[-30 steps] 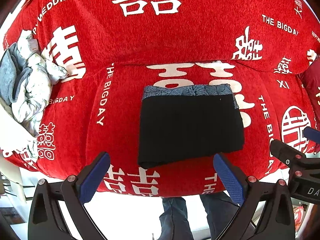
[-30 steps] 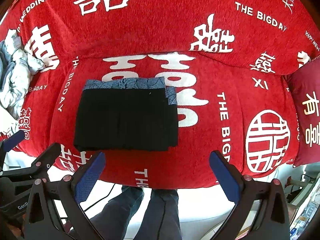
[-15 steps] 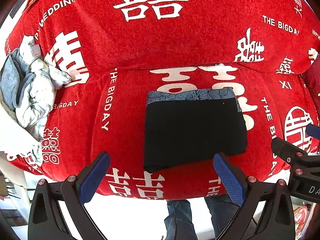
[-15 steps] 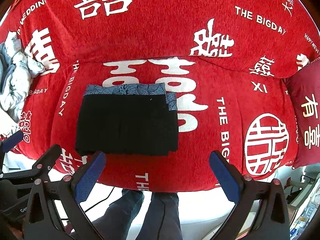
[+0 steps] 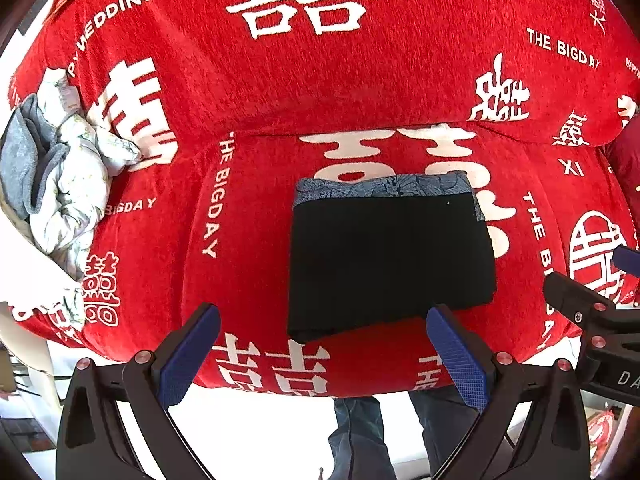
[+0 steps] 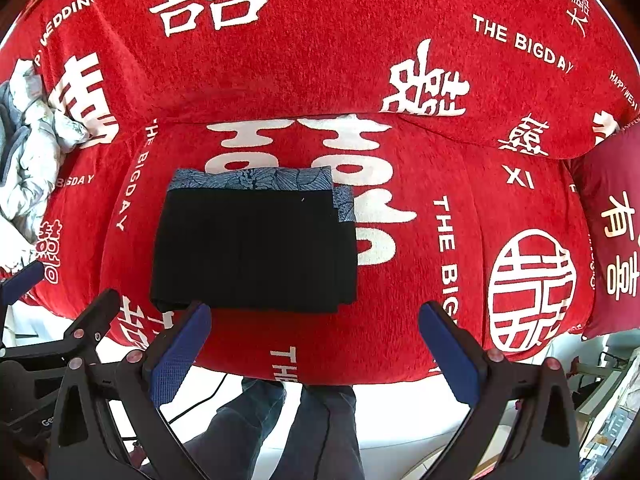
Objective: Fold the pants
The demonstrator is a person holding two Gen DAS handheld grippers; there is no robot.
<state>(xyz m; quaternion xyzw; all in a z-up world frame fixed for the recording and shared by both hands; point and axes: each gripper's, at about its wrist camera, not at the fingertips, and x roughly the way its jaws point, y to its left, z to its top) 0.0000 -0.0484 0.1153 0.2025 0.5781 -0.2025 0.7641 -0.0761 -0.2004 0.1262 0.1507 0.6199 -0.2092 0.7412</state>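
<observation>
On the near part of the red sofa seat [image 5: 248,264], the folded black pants [image 5: 388,260] are seen lying long axis left-right, just beyond the wide-open, empty left gripper [image 5: 320,354] and left of the equally open, empty right gripper [image 6: 314,350].

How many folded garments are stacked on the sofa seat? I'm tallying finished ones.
2: black pants on top, a blue patterned garment beneath, showing at the back and right edges. More could be hidden underneath.

Red sofa cover [image 5: 280,208] printed with white characters and "THE BIGDAY", crumpled grey and white floral clothes [image 5: 60,176] at its left end, dark red cushion [image 6: 612,232] at right
</observation>
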